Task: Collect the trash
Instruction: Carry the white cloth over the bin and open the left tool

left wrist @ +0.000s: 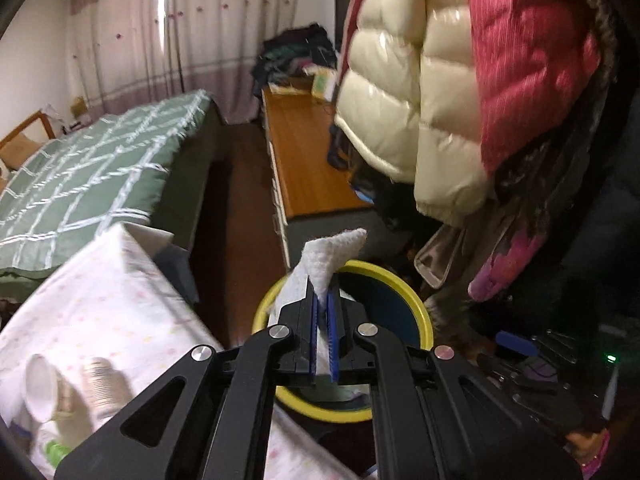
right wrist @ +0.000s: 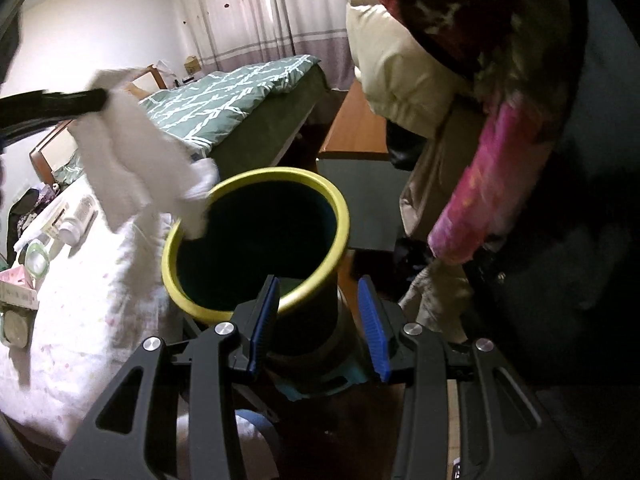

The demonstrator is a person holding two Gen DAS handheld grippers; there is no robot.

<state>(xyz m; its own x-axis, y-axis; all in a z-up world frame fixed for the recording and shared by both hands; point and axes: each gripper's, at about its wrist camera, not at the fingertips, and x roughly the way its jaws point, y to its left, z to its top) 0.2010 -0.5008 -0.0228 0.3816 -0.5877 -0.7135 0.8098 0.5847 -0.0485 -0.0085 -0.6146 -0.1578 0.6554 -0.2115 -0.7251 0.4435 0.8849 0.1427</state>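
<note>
At the far left a bed (left wrist: 92, 168) with a green quilt crossed by white lines stands in front of pale curtains (left wrist: 160, 32). Nearer the camera lies a white cloth (right wrist: 80, 272) with faint dots, carrying bottles (left wrist: 68, 392) and small containers, blurred in the left wrist view. The left tongs (left wrist: 324, 300) are clamped tight on a crumpled white tissue (left wrist: 332, 256), whose free end sticks up past the blue pads. In the right wrist view the same tissue (right wrist: 136, 160) hangs from the left tongs (right wrist: 96, 98) over the left rim of the bin (right wrist: 256, 178), its lower end touching or just above the rim; which one cannot be told. The bin is round, dark inside, with a yellow rim. The right tongs (right wrist: 320, 320) stand partly open on either side of the bin's near wall, the left pad inside the rim and the right pad outside, and contact cannot be told. Behind the bin runs a wooden desk (left wrist: 300, 160). At the right hang puffy coats (left wrist: 420, 80), cream and red.
</note>
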